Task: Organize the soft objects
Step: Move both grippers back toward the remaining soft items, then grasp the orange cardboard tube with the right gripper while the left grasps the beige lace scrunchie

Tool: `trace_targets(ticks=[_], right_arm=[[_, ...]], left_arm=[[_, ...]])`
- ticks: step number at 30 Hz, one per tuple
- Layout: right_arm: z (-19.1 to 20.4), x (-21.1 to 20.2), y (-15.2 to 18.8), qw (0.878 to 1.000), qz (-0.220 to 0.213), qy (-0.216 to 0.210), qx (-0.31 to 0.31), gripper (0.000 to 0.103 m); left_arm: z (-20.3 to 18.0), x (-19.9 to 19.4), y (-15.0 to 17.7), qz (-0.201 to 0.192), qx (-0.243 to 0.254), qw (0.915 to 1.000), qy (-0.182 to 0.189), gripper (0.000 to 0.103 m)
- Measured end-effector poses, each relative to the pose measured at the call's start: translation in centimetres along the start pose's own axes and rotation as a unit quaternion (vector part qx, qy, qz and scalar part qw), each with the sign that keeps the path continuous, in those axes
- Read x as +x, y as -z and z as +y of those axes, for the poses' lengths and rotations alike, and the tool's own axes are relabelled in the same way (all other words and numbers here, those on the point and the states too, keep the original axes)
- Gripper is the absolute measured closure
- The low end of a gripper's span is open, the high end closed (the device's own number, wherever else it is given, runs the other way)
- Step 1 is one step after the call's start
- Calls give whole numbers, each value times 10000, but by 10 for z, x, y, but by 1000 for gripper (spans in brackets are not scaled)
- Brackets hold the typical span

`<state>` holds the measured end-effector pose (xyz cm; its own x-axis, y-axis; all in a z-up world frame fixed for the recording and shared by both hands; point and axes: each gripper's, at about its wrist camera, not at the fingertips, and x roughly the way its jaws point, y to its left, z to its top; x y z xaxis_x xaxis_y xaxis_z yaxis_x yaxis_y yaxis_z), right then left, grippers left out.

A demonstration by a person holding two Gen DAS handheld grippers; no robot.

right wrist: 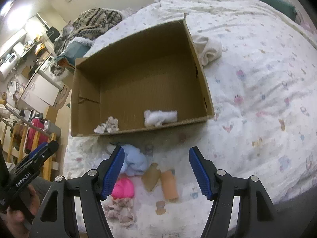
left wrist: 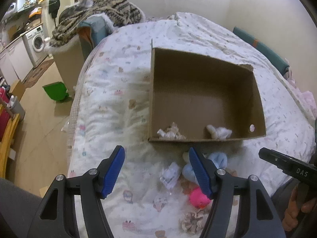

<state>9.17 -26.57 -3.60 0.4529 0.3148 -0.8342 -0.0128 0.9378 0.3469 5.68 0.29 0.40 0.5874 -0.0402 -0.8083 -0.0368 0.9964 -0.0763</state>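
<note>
Nearest the cameras, left claw (left wrist: 156,172) and right claw (right wrist: 156,171) both released, gripping nothing, poised above the bed (right wrist: 257,79). Just beyond, loose soft pieces heaped together, probably awaiting pickup: pink ball (right wrist: 122,187), blue plush (right wrist: 134,161), beige scrunchie (right wrist: 120,211), two tan rolls (right wrist: 160,180). Farther on, open cardboard box (right wrist: 200,67) already holding a white tuft (right wrist: 159,117) and a crumpled scrap (right wrist: 108,126) by its near wall. Beside the box's right wall, a rolled cream towel (right wrist: 209,49). Near wall possibly in the way of low carries.
</note>
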Motion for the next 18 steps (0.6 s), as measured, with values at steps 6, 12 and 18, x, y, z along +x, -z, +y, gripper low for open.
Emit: trace_targets(ticks=[6,12,18], right_arm=[[-21,22,6,9966,565,-96,590,32],[-25,50,12,9909,1149,-10,694,32],[-9,86,28,9818,1874,229,217,57]], left_arm=[[8,13,11,460,-210,9987,-43,38],[16,24,12,703,-421,9966,-2,38],[15,30,13,812,-447,9957,23,38]])
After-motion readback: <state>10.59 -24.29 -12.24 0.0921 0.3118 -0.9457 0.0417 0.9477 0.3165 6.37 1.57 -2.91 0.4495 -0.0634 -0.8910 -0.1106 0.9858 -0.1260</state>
